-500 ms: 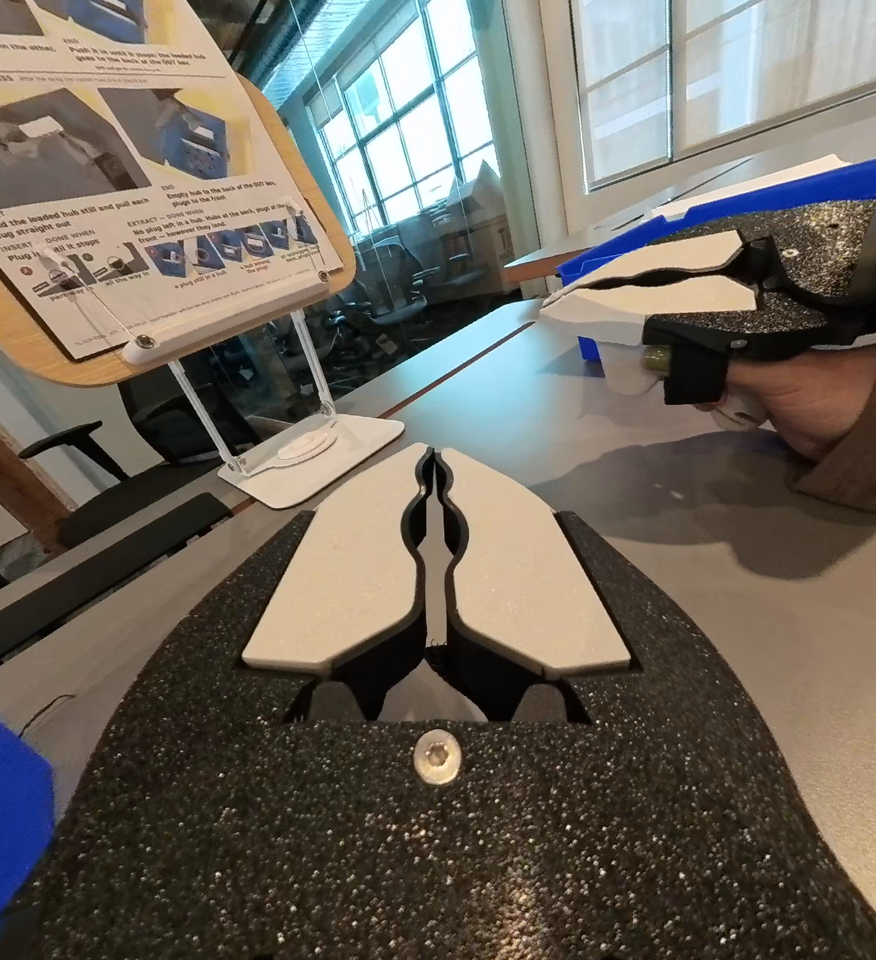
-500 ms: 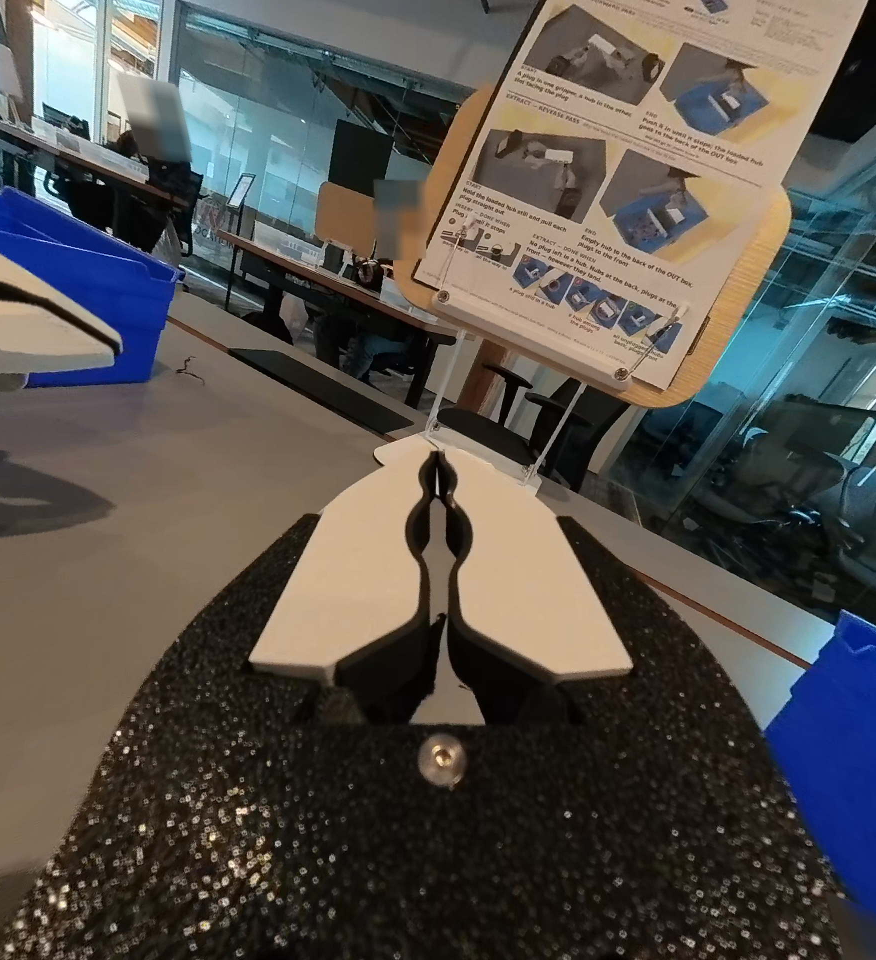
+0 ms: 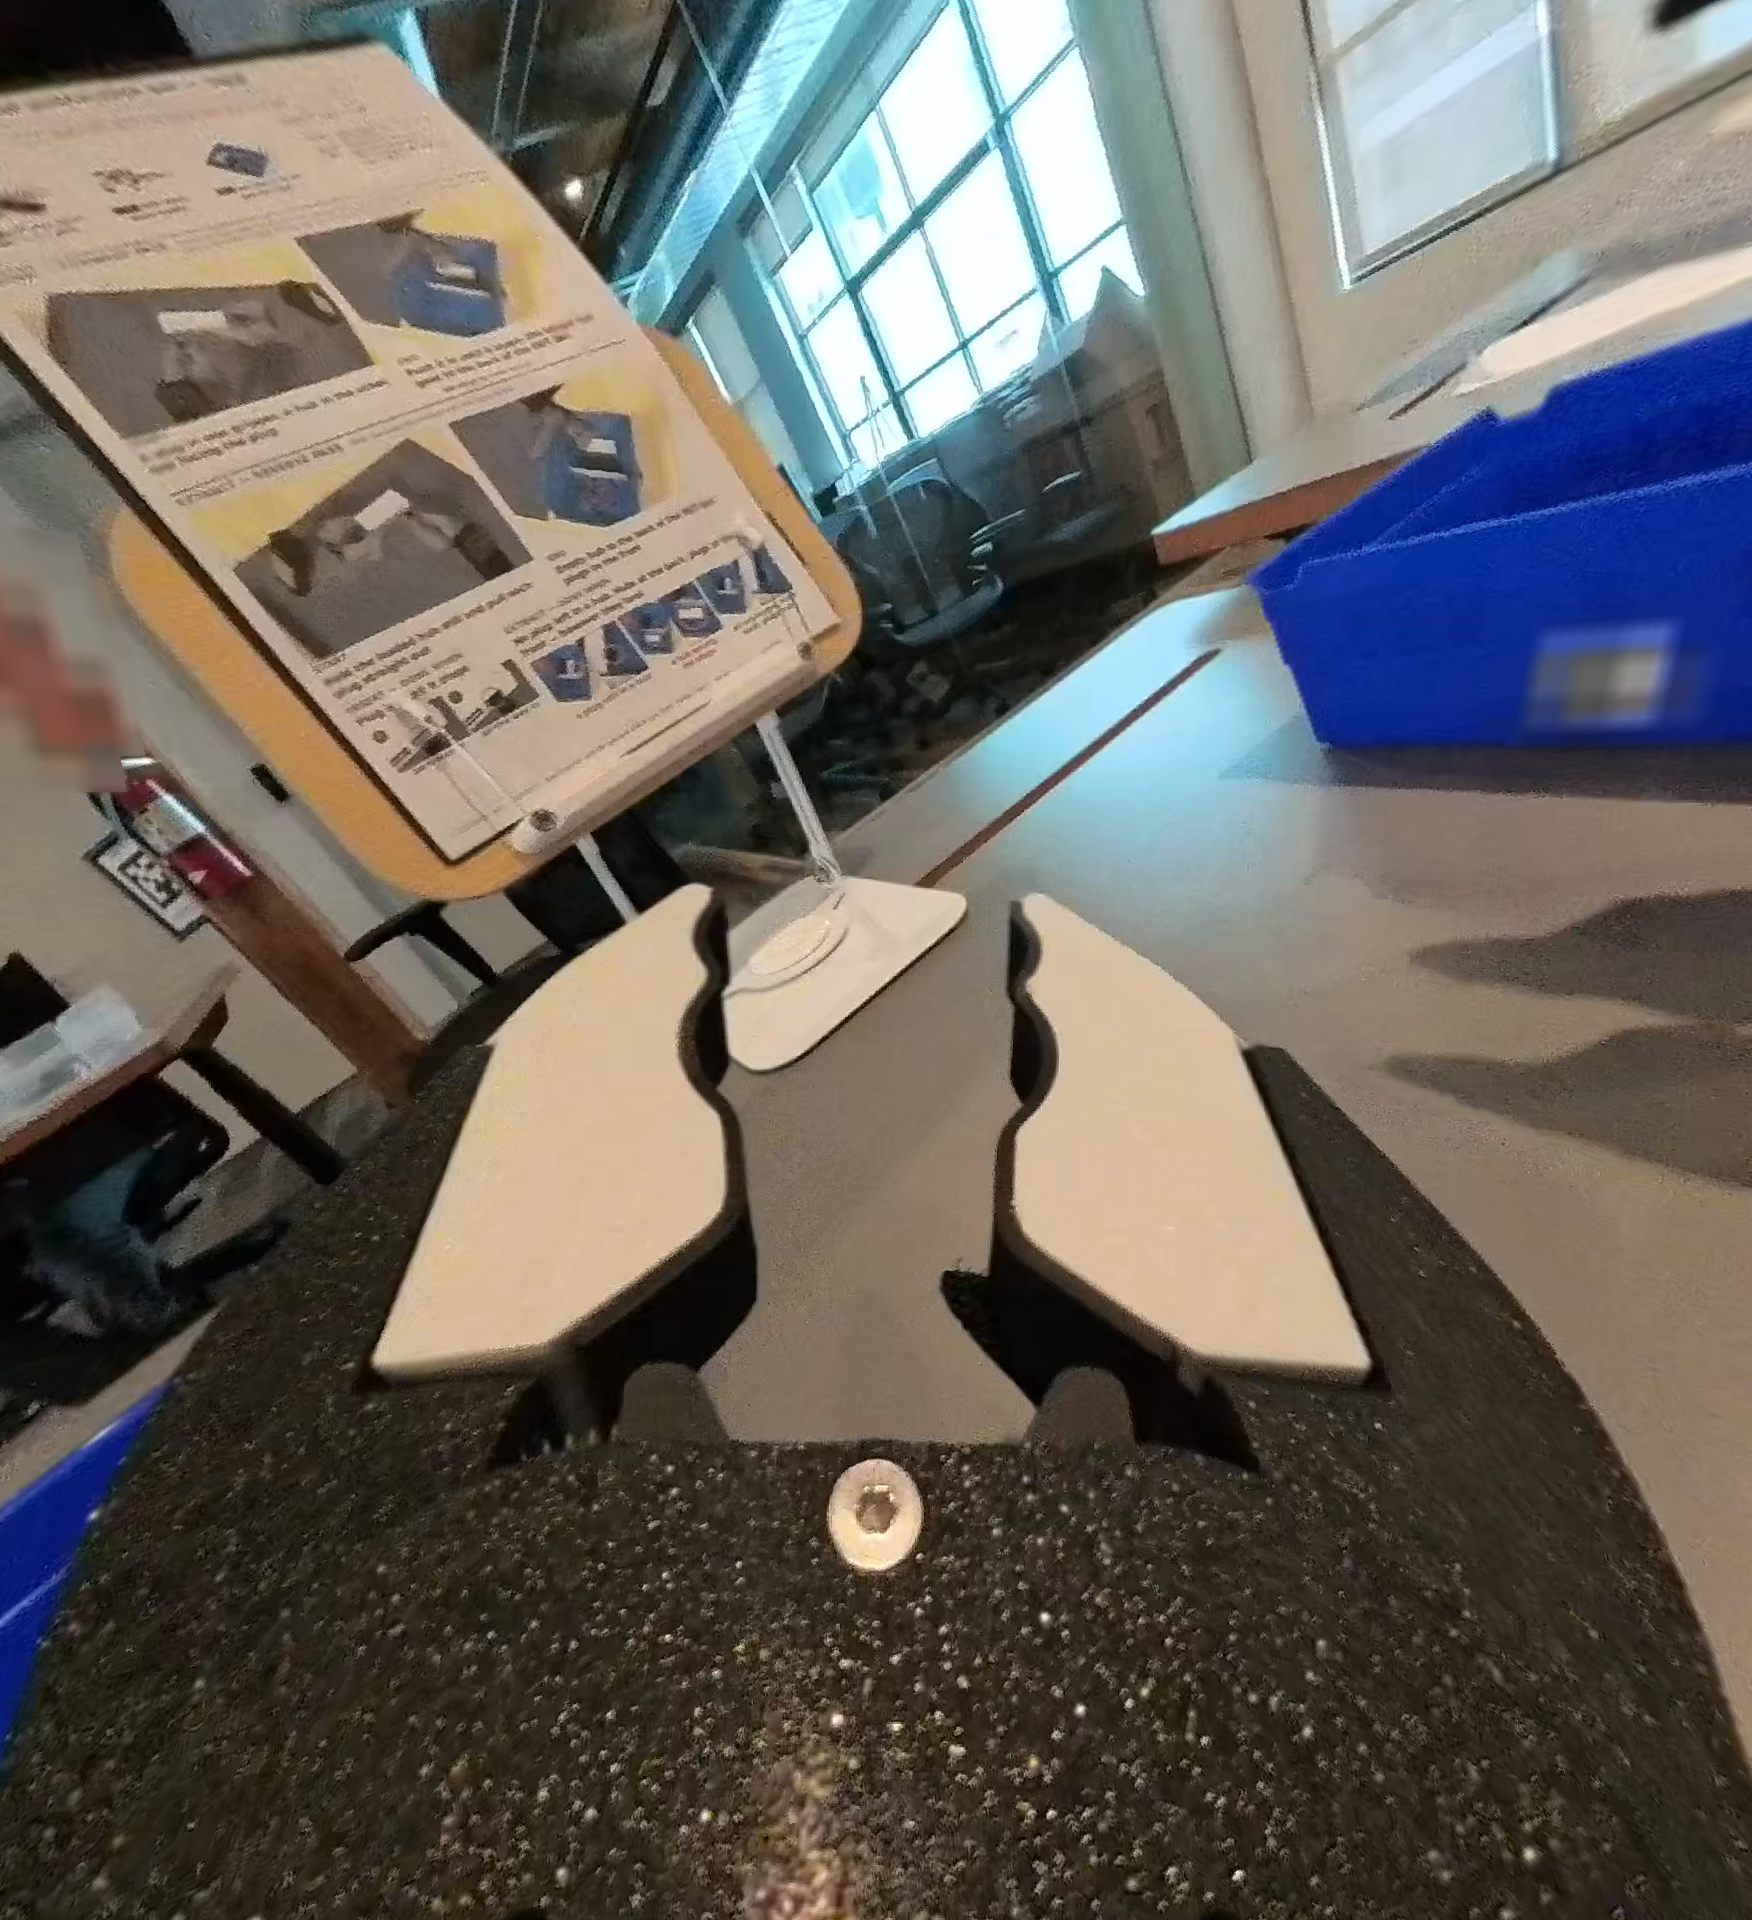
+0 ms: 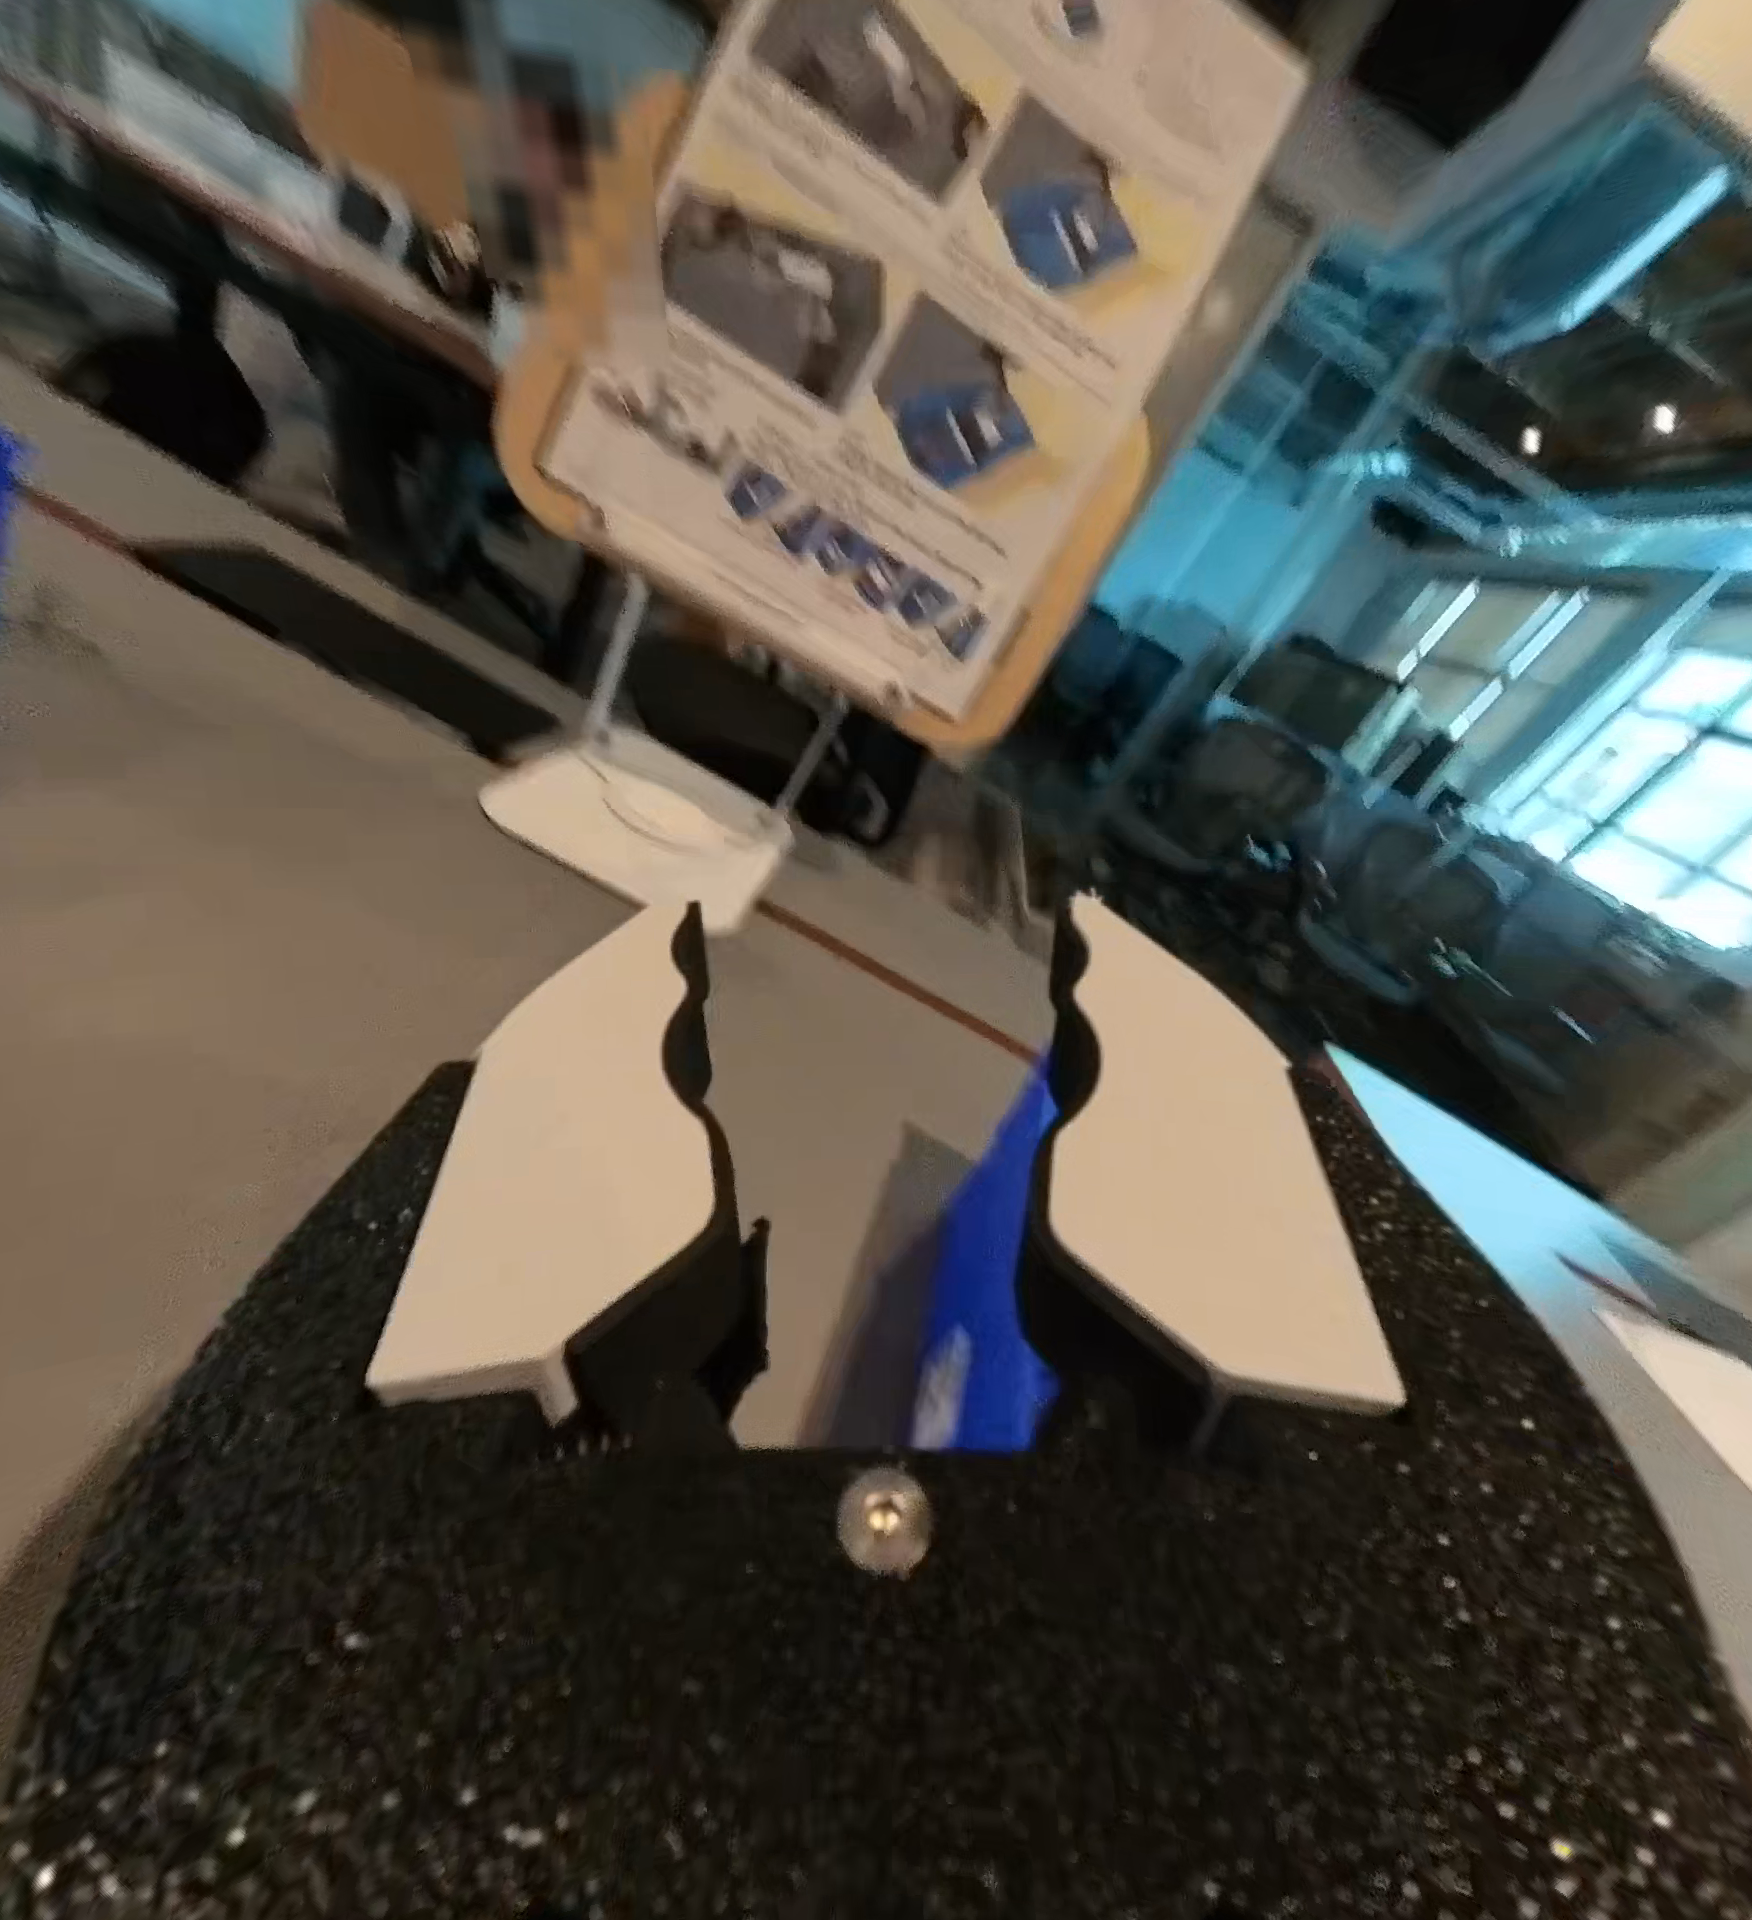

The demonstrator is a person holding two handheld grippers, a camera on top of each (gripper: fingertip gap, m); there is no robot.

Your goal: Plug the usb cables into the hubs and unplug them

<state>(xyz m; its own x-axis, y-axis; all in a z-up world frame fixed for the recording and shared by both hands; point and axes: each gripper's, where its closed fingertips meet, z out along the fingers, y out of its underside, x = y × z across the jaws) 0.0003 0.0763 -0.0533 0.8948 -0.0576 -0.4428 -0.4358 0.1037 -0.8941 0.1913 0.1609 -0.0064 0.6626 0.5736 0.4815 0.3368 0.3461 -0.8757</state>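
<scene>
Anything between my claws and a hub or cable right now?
No hub or cable shows in either view, so that cannot be judged. The left claw is open over bare table, the sign stand's base ahead; only table lies between it and the blue bin at right. The right claw is open.

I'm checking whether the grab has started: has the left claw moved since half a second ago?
Yes. The left claw has opened, and it has swung left: the sign stand's white base now sits between its tips, no longer to their left.
</scene>
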